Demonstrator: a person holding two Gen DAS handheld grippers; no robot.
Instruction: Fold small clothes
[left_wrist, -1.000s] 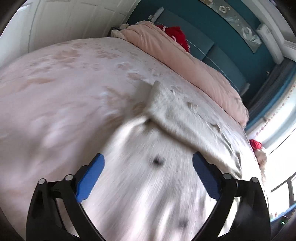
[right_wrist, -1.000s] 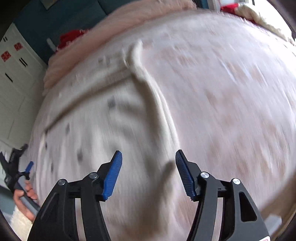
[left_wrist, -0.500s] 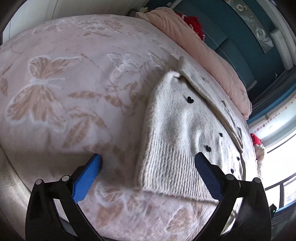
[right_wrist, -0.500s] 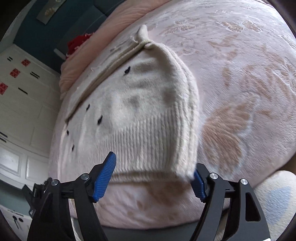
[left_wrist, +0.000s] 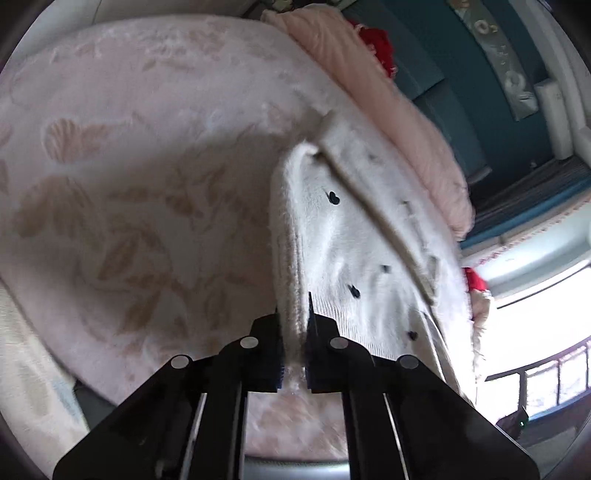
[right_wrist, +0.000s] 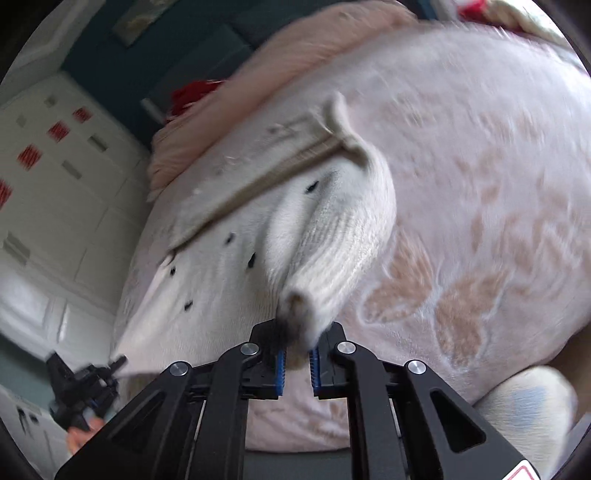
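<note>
Left wrist view: the left hand-held gripper (left_wrist: 293, 332) sits at lower centre, its jaws clamped on the ribbed hem edge of the cream sweater (left_wrist: 354, 251).
Right wrist view: the right hand-held gripper (right_wrist: 297, 350) sits at lower centre; its jaws are closing, with a bunched corner of the sweater's ribbed hem (right_wrist: 332, 266) pinched between the blue pads (right_wrist: 280, 369).
Sweater: cream knit dotted with small black hearts, spread on the bed (left_wrist: 129, 166), running from lower centre toward the upper right of the left wrist frame; the gripped edges rise off the cover.
Collar end: the far end of the garment, by the pink duvet (left_wrist: 388, 110), shows a beige band (right_wrist: 280, 173).
Bed cover: pale pink with tan leaf and butterfly patterns.
Other gripper seen: the left one also appears at the lower left of the right wrist frame, blurred, with fingers of a hand (right_wrist: 79, 437) below it.
Background: teal wall (left_wrist: 461, 74), red item (left_wrist: 376, 48) near the duvet, white cupboards (right_wrist: 55, 184).
</note>
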